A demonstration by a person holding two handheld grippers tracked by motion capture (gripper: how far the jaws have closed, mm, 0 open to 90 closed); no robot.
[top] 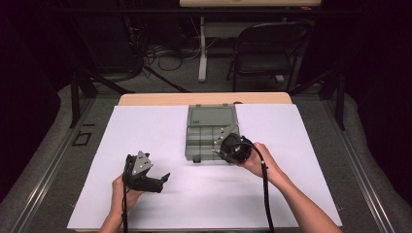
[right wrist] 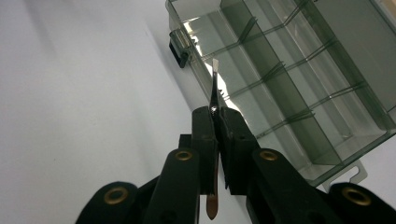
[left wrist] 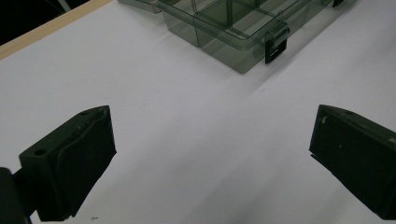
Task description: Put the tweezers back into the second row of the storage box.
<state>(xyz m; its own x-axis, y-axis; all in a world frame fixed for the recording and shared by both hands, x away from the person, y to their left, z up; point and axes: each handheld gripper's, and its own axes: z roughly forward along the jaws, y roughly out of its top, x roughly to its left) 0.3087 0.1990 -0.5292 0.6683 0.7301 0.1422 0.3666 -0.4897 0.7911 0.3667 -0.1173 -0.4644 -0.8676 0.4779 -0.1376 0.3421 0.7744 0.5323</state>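
Covering most of the table [top: 145,98], a white sheet [top: 160,131] carries everything in play. At its far middle sits a clear grey box [top: 212,132] with its lid laid open and flat behind it, the tray split by thin dividers into compartments, a dark latch [left wrist: 275,43] on the near wall. Out on the bare sheet, near the left front and well apart from the box, the left gripper [top: 154,180] is held low in the person's left hand [top: 121,191]; its jaws stand wide, released, with nothing between them but white sheet. The right gripper [top: 222,145], in the right hand [top: 260,162], hovers over the box's near right corner, its jaws clenched on a thin flat blade [right wrist: 215,88]. That blade sticks up past the fingertips with its pale end over the tray's near compartments, and a brownish end [right wrist: 211,205] pokes out below the jaws. Whether the blade touches the tray is unclear.
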